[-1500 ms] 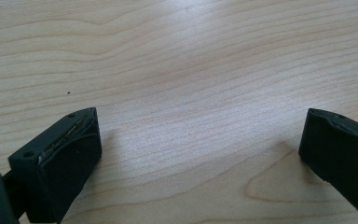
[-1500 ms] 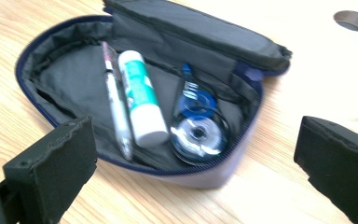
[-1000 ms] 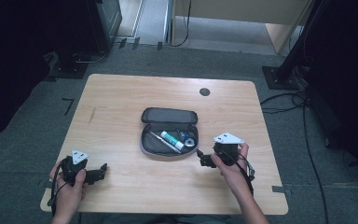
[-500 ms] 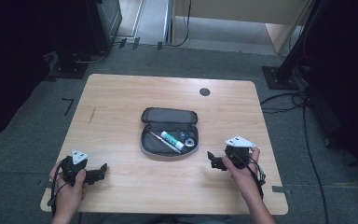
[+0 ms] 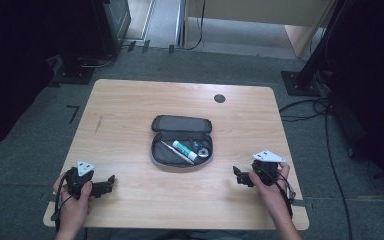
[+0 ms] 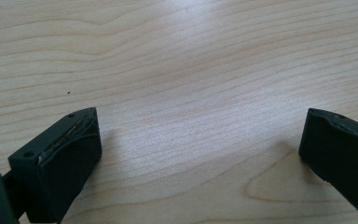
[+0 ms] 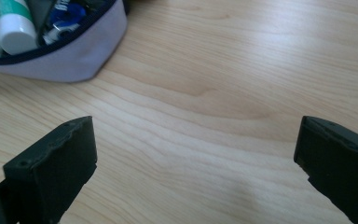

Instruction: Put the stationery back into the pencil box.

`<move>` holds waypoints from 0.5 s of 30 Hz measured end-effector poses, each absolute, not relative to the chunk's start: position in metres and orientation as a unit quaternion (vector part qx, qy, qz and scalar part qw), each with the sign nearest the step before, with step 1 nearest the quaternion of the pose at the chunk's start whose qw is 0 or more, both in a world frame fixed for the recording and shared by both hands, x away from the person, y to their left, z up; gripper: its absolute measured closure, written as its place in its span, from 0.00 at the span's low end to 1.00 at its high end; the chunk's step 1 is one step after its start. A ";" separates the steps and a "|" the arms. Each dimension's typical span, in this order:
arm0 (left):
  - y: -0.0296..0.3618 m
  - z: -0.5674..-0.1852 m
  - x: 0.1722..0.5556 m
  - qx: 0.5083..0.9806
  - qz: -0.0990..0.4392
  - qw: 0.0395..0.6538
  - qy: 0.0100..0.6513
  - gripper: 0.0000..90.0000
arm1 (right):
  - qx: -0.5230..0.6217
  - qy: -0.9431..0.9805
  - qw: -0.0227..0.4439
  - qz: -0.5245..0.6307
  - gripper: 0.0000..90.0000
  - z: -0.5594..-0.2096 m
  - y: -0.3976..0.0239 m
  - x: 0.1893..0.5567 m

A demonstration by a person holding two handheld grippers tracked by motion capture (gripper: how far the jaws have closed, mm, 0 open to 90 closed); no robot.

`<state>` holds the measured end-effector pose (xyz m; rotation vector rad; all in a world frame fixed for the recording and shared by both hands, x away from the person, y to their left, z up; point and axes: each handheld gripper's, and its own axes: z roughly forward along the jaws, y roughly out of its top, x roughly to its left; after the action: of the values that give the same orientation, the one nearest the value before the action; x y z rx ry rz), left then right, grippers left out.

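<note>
A grey pencil case (image 5: 181,143) lies open near the middle of the tabletop (image 5: 130,110), its lid folded back toward the far edge. Inside it lie a white tube with a green band (image 5: 184,150), a slim pen-like stick (image 5: 170,152) just beside the tube, and a small blue and white item (image 5: 200,147) at the case's right end; what that item is cannot be made out. In the right gripper view the pale wall of the case (image 7: 74,56) sits at the upper left, with the tube's white cap (image 7: 16,39) and the blue item (image 7: 67,16) inside, and bare wood lies between the case and the jaws. A small dark round disc (image 5: 219,98) sits in the wood near the far edge. The left claw (image 5: 111,182) is held low over the near left corner, the left hand (image 5: 75,200) wrapped around its body, jaws pointing right along the near edge and spread wide apart with nothing between them. The right claw (image 5: 236,175) is held by the right hand (image 5: 270,182) near the right front of the tabletop, well apart from the case, pointing left, its jaws likewise wide apart over bare wood. The tabletop is light wood with rounded corners. It stands on grey carpet (image 5: 45,115), with dark stands and cables (image 5: 325,120) around it and a pale cabinet (image 5: 260,12) beyond.
</note>
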<state>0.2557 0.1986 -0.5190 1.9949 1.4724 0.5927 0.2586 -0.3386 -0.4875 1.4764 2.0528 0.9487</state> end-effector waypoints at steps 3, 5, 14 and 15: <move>0.199 -0.519 0.256 0.748 0.222 0.292 0.552 0.00 | 0.540 0.739 0.220 0.336 0.00 -0.490 -0.347 0.256; 0.199 -0.519 0.256 0.748 0.222 0.292 0.552 0.00 | 0.543 0.738 0.221 0.333 0.00 -0.491 -0.352 0.253; 0.199 -0.519 0.256 0.748 0.222 0.292 0.552 0.00 | 0.562 0.731 0.218 0.321 0.00 -0.499 -0.372 0.243; 0.199 -0.519 0.256 0.748 0.222 0.292 0.552 0.00 | 0.562 0.730 0.220 0.320 0.00 -0.500 -0.375 0.242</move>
<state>0.2557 0.1986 -0.5190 1.9947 1.4726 0.5929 0.2424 -0.3748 -0.4998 1.5553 2.0207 0.8840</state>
